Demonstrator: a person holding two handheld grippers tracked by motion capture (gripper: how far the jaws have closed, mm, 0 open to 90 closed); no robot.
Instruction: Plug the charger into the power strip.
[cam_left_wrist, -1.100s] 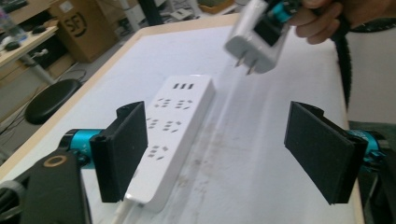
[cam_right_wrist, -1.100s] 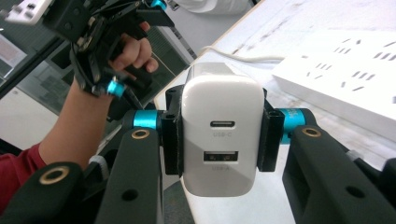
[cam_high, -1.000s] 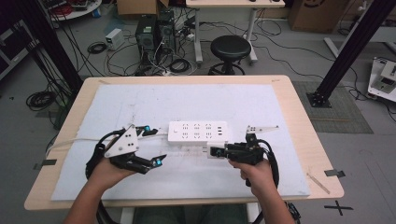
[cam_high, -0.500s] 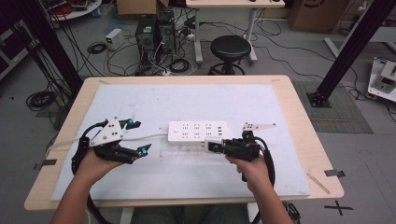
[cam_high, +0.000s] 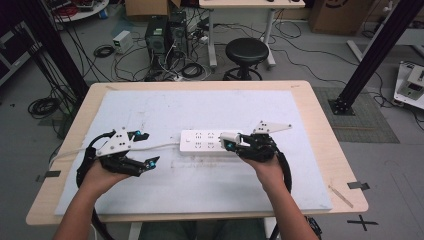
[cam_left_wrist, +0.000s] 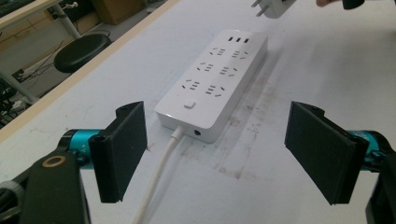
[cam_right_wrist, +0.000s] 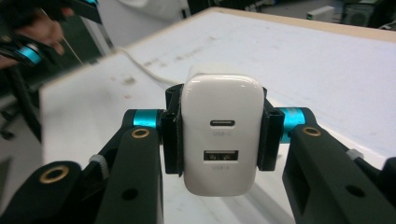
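While my left gripper (cam_left_wrist: 219, 154) is waiting spread, my right gripper (cam_right_wrist: 219, 140) is pinching the USB charger (cam_right_wrist: 222, 140) above the power strip's (cam_high: 207, 141) right end.

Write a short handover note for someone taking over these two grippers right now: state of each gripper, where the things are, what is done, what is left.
Left gripper: open, empty, jaws wide apart just short of the cord end of the power strip.
Right gripper: shut on the white USB charger, one jaw on each side, ports facing the camera.
Power strip lies flat mid-table on the white mat, its cable running off towards the left gripper.
Done: charger picked up and brought over the strip's far end, prongs visible in the left gripper view.
Left: probably steady the strip with the left gripper and push the charger into a socket; it is not plugged in yet.
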